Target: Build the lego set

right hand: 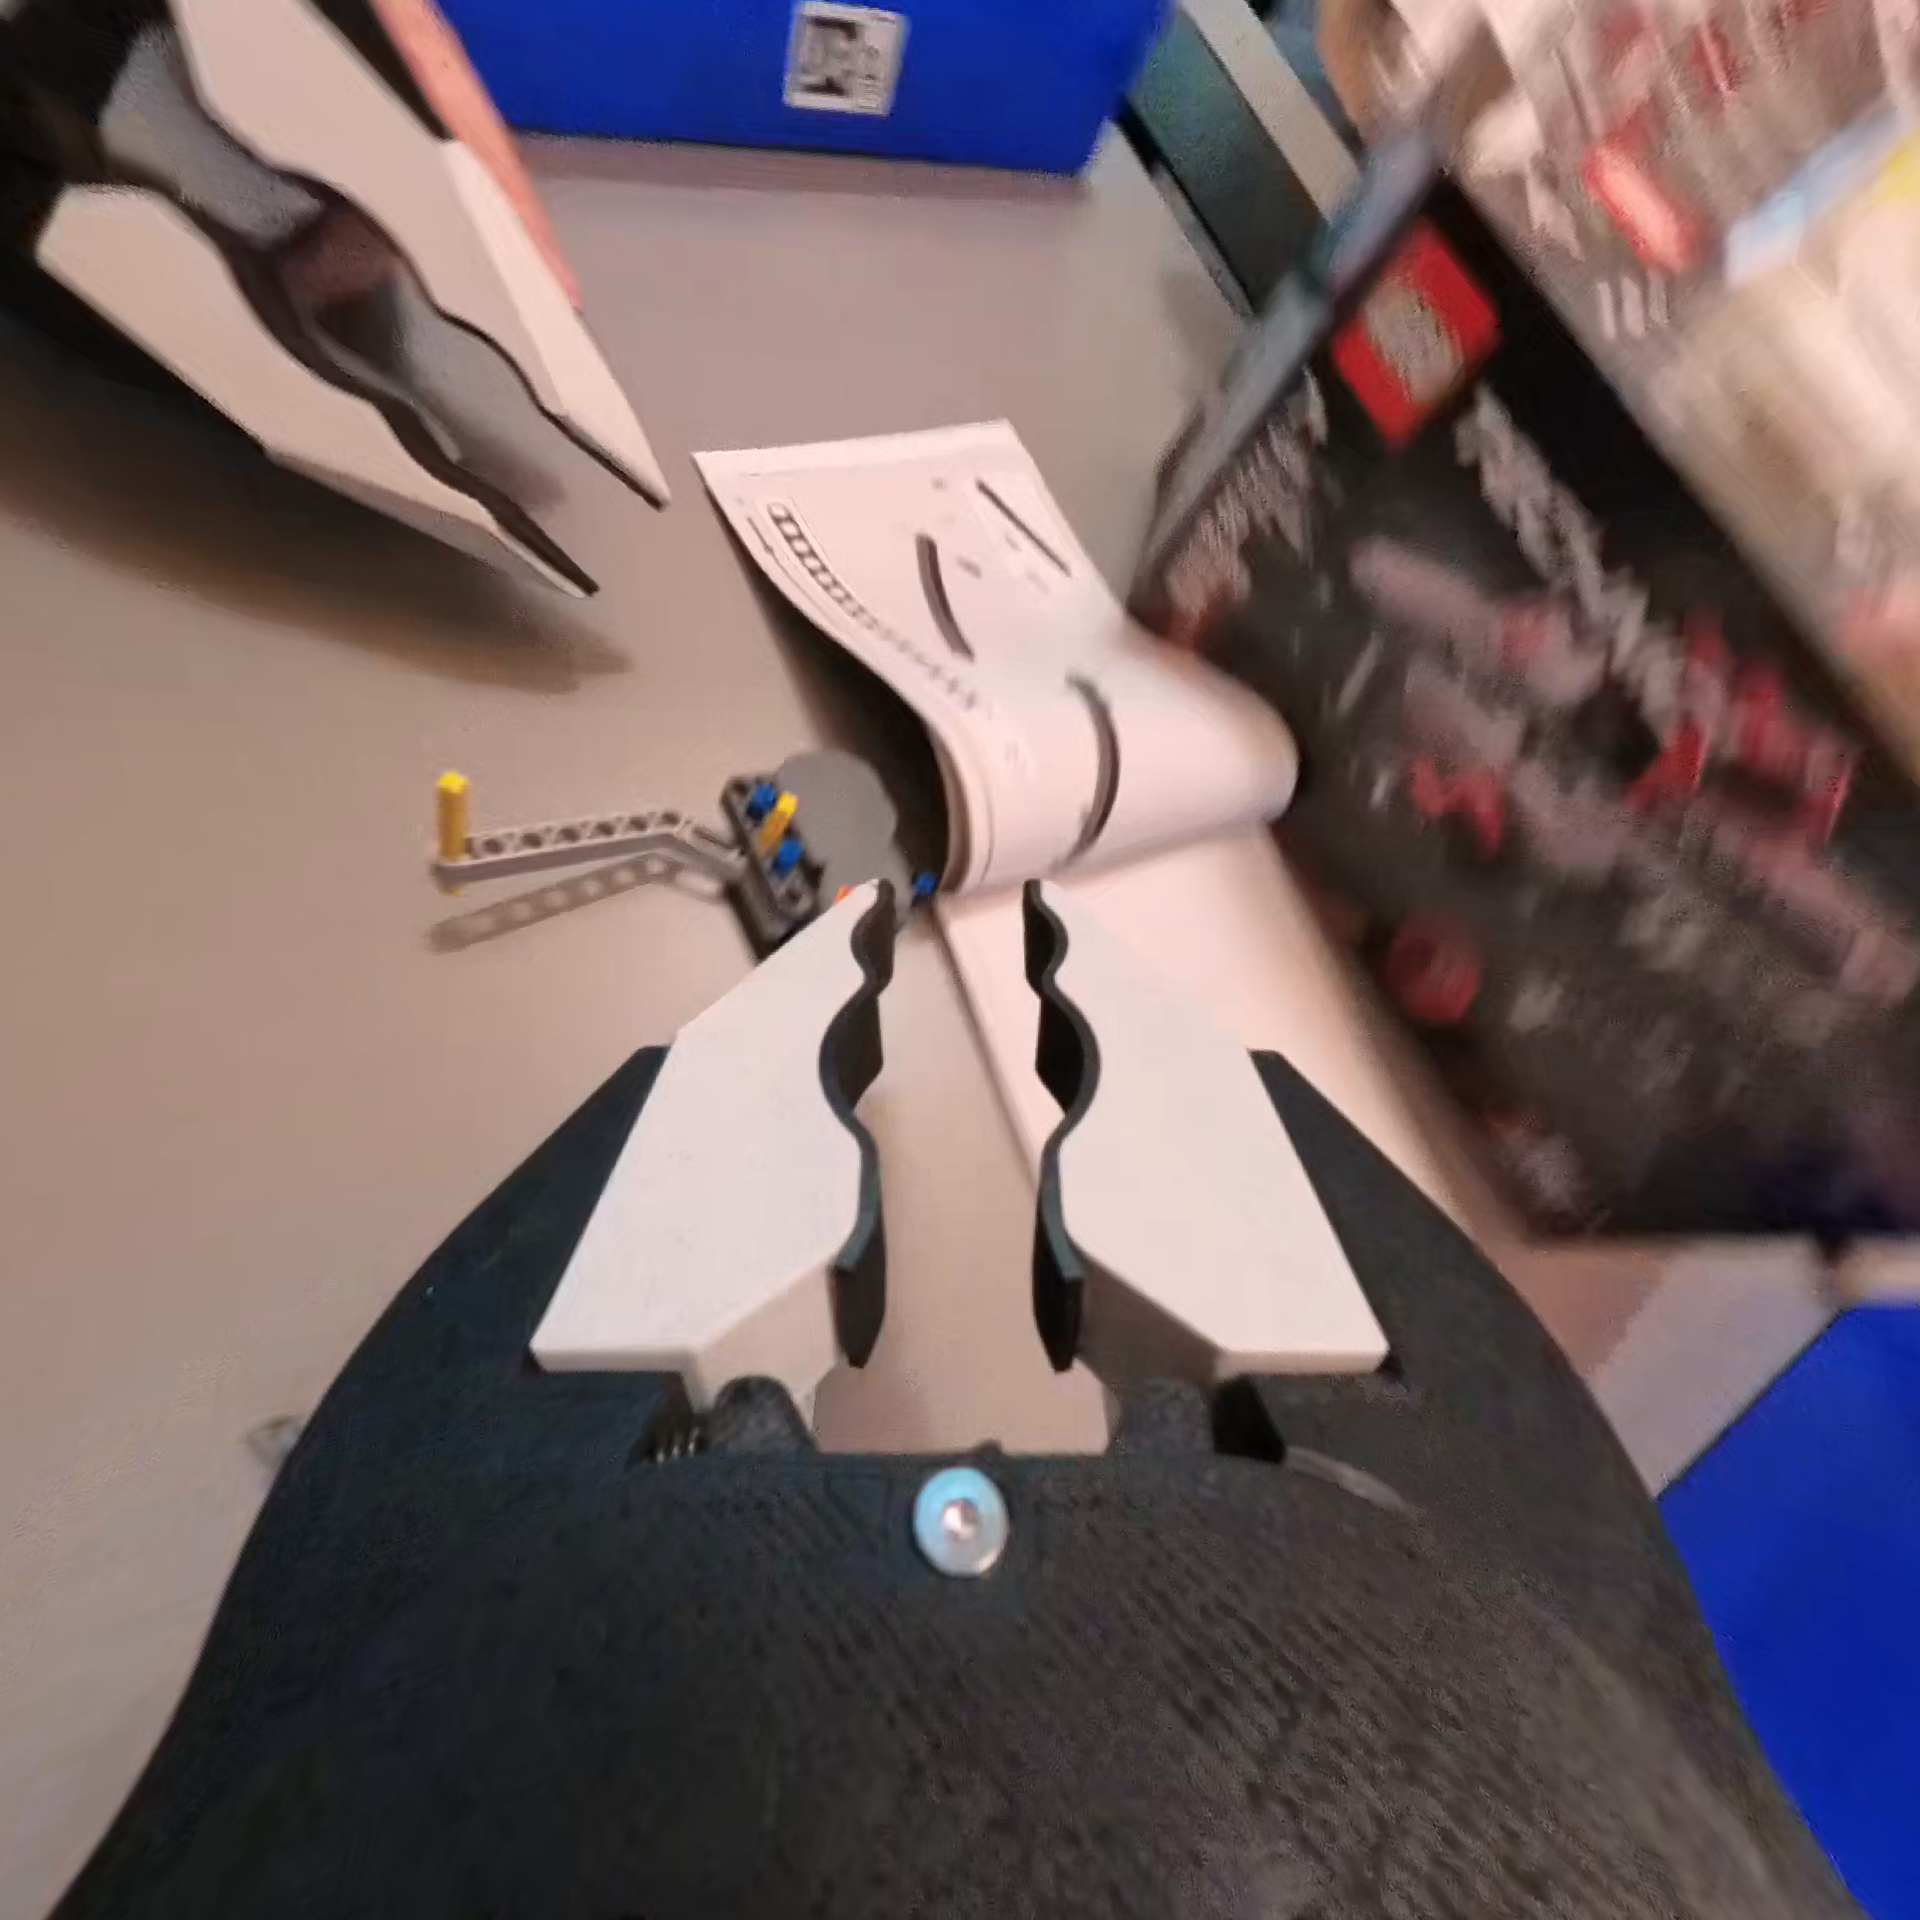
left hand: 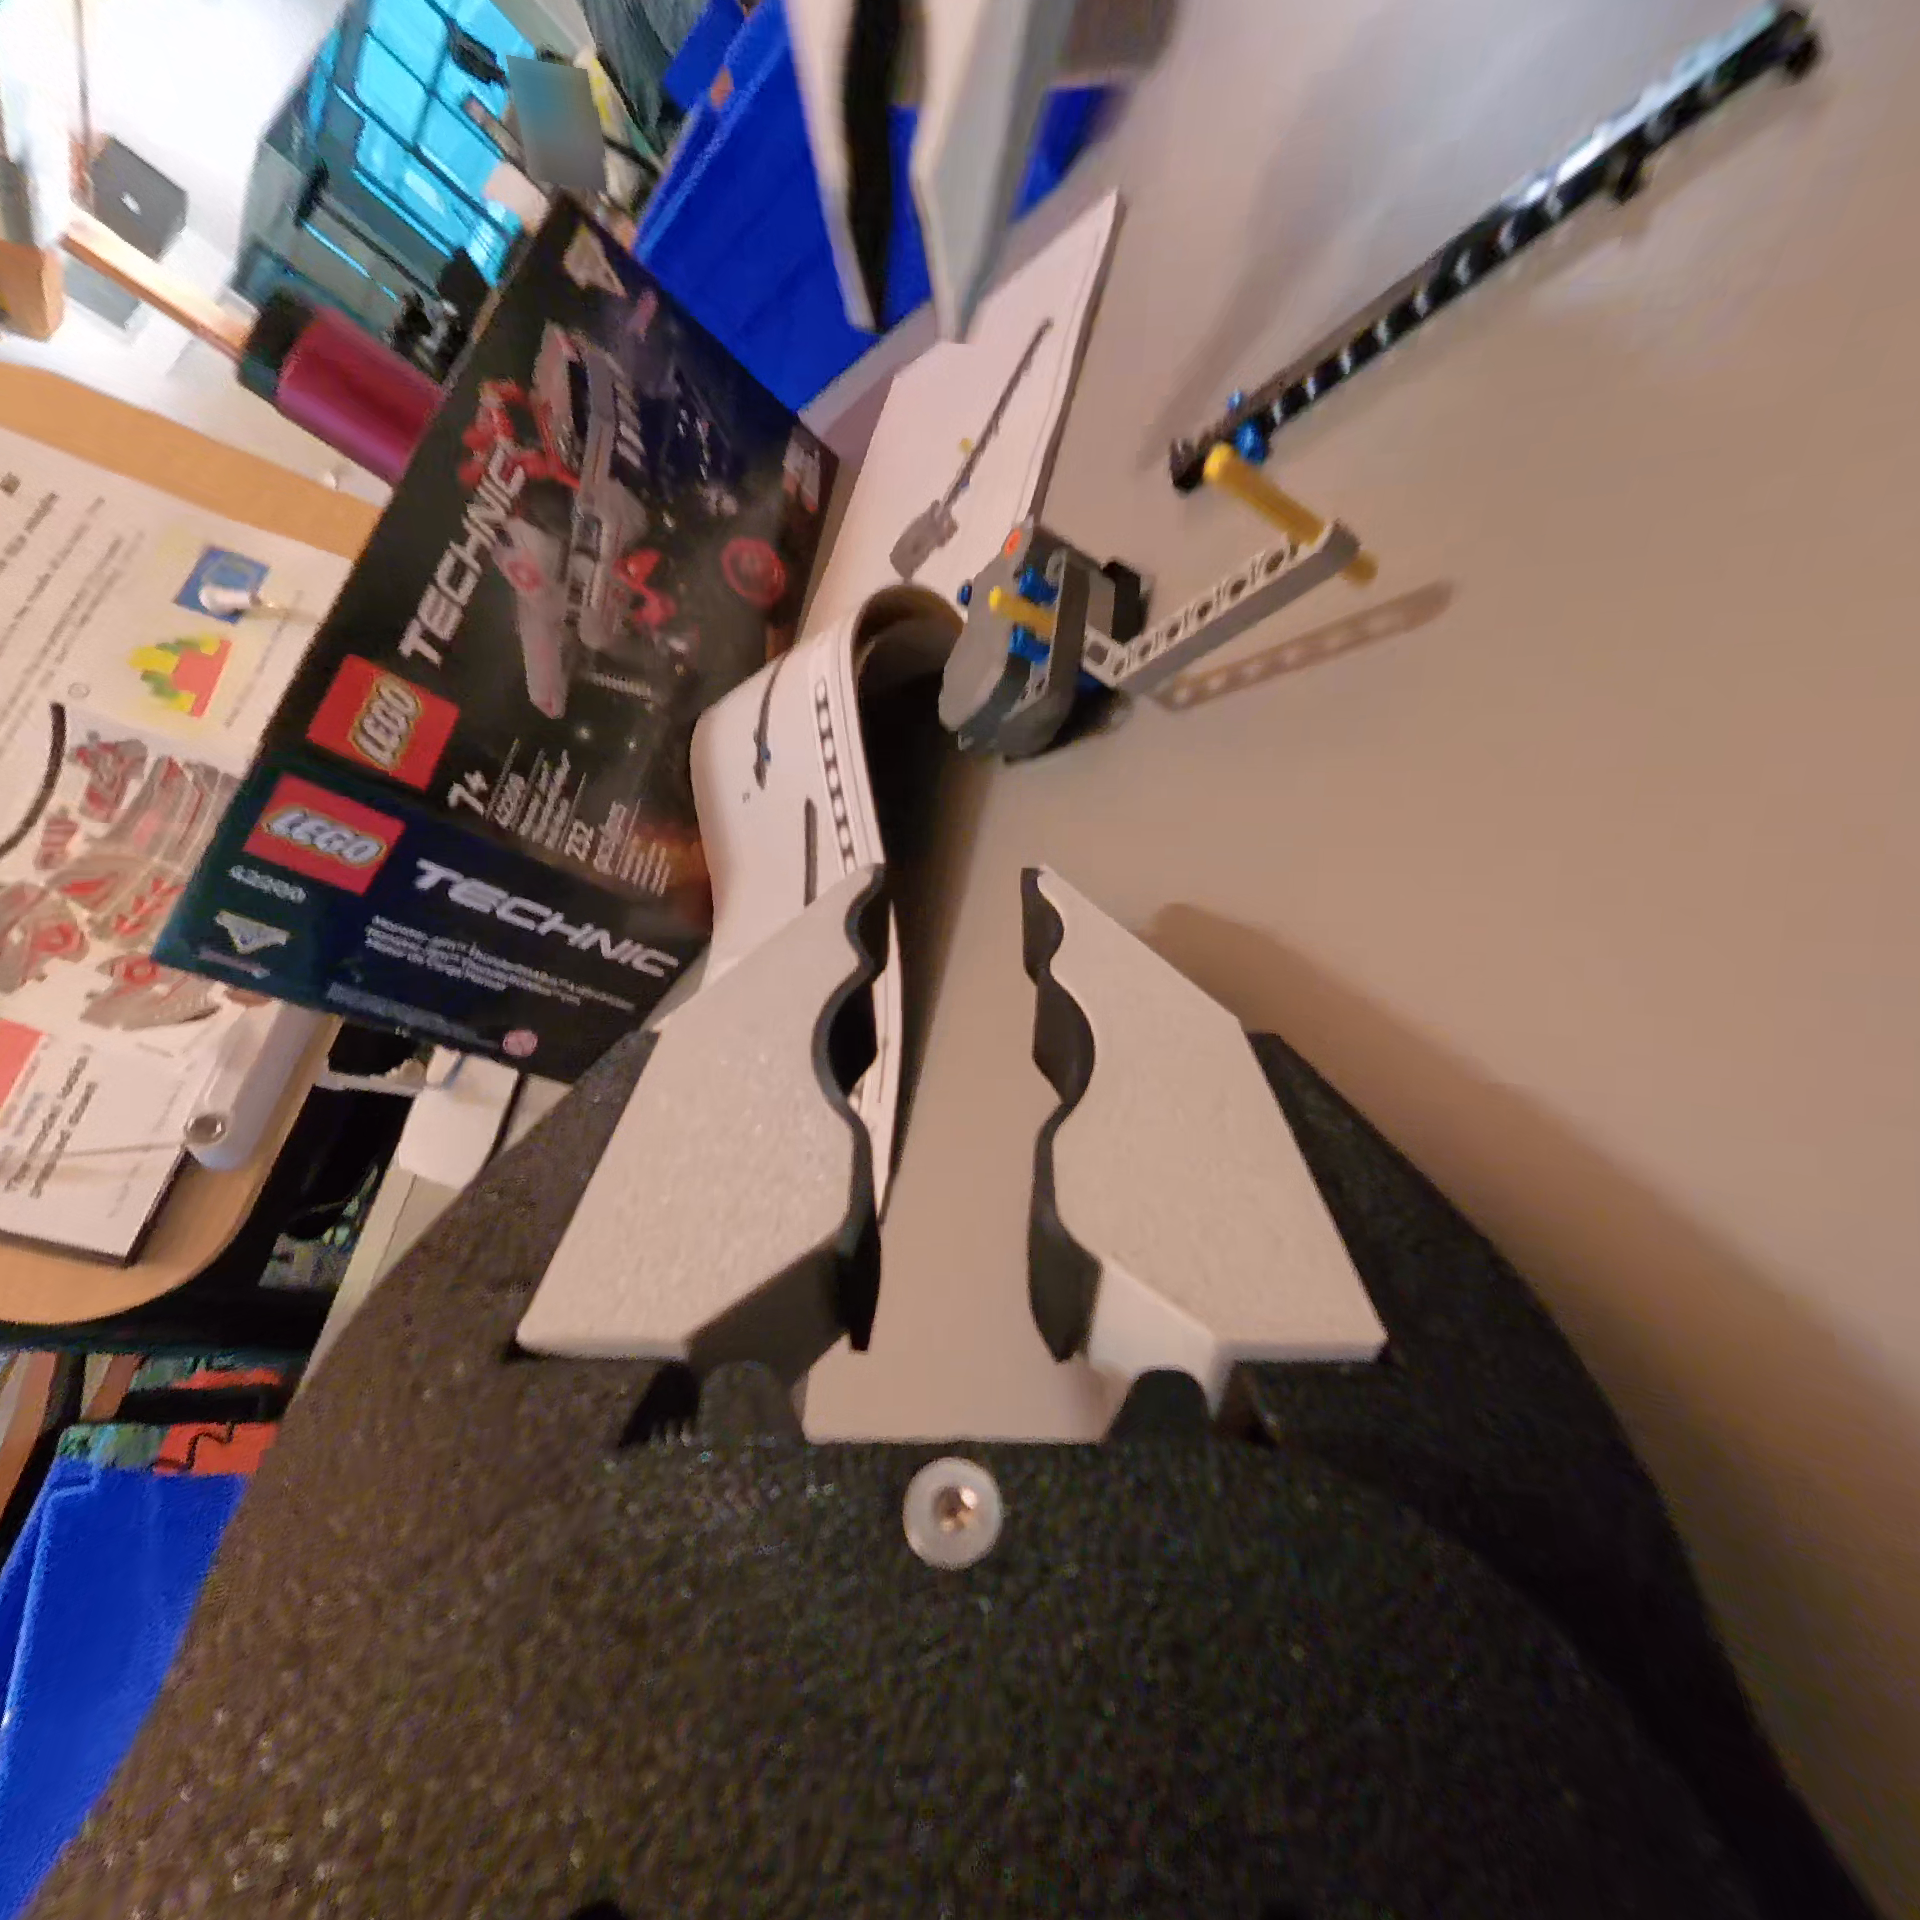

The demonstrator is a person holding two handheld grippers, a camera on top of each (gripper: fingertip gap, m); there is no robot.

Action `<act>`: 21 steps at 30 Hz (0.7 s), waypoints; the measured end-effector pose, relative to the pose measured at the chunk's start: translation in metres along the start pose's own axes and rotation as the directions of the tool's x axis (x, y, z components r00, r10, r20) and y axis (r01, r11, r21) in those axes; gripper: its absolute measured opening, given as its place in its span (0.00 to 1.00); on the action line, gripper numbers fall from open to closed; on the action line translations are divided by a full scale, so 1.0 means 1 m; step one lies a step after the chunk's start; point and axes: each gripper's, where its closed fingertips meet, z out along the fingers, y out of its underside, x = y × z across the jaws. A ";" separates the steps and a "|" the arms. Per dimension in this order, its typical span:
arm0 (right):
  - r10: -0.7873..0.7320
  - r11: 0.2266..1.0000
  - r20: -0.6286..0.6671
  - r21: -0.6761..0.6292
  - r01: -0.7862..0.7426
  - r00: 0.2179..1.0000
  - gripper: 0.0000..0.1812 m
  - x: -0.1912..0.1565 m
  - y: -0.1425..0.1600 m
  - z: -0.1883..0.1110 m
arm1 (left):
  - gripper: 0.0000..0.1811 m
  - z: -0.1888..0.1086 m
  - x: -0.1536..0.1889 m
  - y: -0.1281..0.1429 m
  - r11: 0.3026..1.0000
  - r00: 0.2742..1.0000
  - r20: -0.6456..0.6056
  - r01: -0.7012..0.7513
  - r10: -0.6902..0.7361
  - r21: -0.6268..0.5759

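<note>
A small grey lego assembly (left hand: 1013,655) with blue and yellow pins and a long light grey beam (left hand: 1216,613) sits on the table; it also shows in the right wrist view (right hand: 774,847). A long black beam (left hand: 1496,255) with a yellow axle (left hand: 1262,494) lies farther off. An open instruction booklet (left hand: 800,769) lies beside the assembly and shows in the right wrist view (right hand: 1018,665). My left gripper (left hand: 956,883) is open and empty, short of the assembly. My right gripper (right hand: 956,894) is open and empty over the booklet's edge. The left gripper (right hand: 613,540) shows at upper left.
The dark lego set box (left hand: 499,686) stands at the table's edge beside the booklet, and shows blurred in the right wrist view (right hand: 1507,748). Blue bins (left hand: 769,208) stand at the back; one shows in the right wrist view (right hand: 810,73). A side table (left hand: 114,831) holds papers. The tips of one gripper are about 12 cm away from the tips of the other.
</note>
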 end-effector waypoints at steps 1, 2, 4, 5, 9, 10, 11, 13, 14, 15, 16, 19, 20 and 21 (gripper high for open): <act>-0.127 0.992 0.029 -0.024 0.128 0.991 0.15 0.002 -0.009 0.010 | 0.12 0.000 0.003 0.008 0.999 1.000 -0.030 0.004 -0.005 -0.035; -0.239 0.967 0.081 -0.072 0.245 0.968 0.18 0.002 -0.013 0.022 | 0.12 0.000 0.007 0.015 0.997 0.998 -0.063 0.008 -0.013 -0.070; -0.363 0.899 0.181 -0.190 0.395 0.914 0.22 0.008 -0.009 0.044 | 0.12 -0.001 0.009 0.025 0.994 0.997 -0.080 -0.002 -0.006 -0.106; -0.365 0.878 0.229 -0.238 0.416 0.902 0.22 0.011 -0.005 0.054 | 0.12 -0.001 0.008 0.026 0.994 0.997 -0.078 -0.003 -0.005 -0.106; -0.300 0.866 0.323 -0.303 0.399 0.898 0.23 0.011 0.002 0.070 | 0.12 -0.003 0.004 0.025 0.996 0.997 -0.075 0.026 -0.032 -0.086; -0.288 0.874 0.329 -0.294 0.387 0.900 0.22 0.009 0.001 0.069 | 0.12 -0.004 0.003 0.025 0.996 0.997 -0.074 0.029 -0.035 -0.083; -0.276 0.882 0.328 -0.287 0.374 0.903 0.22 0.009 0.000 0.066 | 0.12 -0.005 0.003 0.025 0.996 0.996 -0.075 0.031 -0.038 -0.083; -0.247 0.898 0.342 -0.271 0.347 0.907 0.21 0.008 -0.002 0.059 | 0.11 -0.005 0.001 0.025 0.996 0.996 -0.074 0.035 -0.041 -0.081; -0.244 0.904 0.333 -0.263 0.338 0.911 0.21 0.011 -0.004 0.057 | 0.11 -0.006 0.001 0.025 0.996 0.996 -0.077 0.036 -0.042 -0.077; -0.247 0.908 0.305 -0.257 0.330 0.920 0.19 0.018 -0.005 0.056 | 0.12 -0.005 0.002 0.025 0.996 0.996 -0.081 0.036 -0.042 -0.078; -0.244 0.911 0.287 -0.258 0.321 0.926 0.19 0.022 -0.005 0.056 | 0.12 -0.005 0.003 0.025 0.996 0.996 -0.084 0.033 -0.040 -0.082; -0.231 0.912 0.314 -0.259 0.318 0.921 0.20 0.020 0.001 0.056 | 0.12 -0.005 0.003 0.026 0.996 0.996 -0.084 0.026 -0.034 -0.087; -0.229 0.914 0.333 -0.249 0.319 0.915 0.20 0.016 0.001 0.056 | 0.12 -0.005 0.002 0.026 0.996 0.996 -0.082 0.026 -0.033 -0.088; -0.228 0.917 0.338 -0.240 0.319 0.913 0.20 0.014 0.001 0.057 | 0.12 -0.005 0.001 0.027 0.996 0.996 -0.078 0.026 -0.033 -0.088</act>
